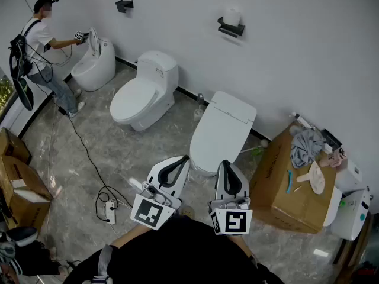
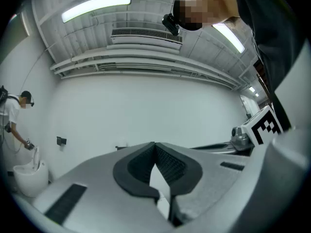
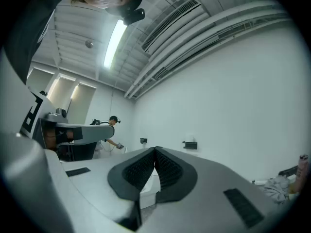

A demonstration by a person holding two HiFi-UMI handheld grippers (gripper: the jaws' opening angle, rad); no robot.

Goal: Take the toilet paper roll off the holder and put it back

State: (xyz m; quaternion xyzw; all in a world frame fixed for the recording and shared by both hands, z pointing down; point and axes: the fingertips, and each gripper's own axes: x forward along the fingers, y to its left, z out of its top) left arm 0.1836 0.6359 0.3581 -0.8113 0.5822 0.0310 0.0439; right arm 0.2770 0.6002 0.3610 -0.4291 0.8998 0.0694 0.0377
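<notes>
- Head view: a white toilet paper roll (image 1: 231, 15) sits on a black wall-mounted holder (image 1: 230, 28) on the far wall, above a white toilet with a closed lid (image 1: 222, 129).
- Near left, the left gripper (image 1: 184, 158) has its jaws closed together with nothing between them.
- Just beside it on the right, the right gripper (image 1: 225, 163) also has its jaws pressed together and empty, well apart from the roll.
</notes>
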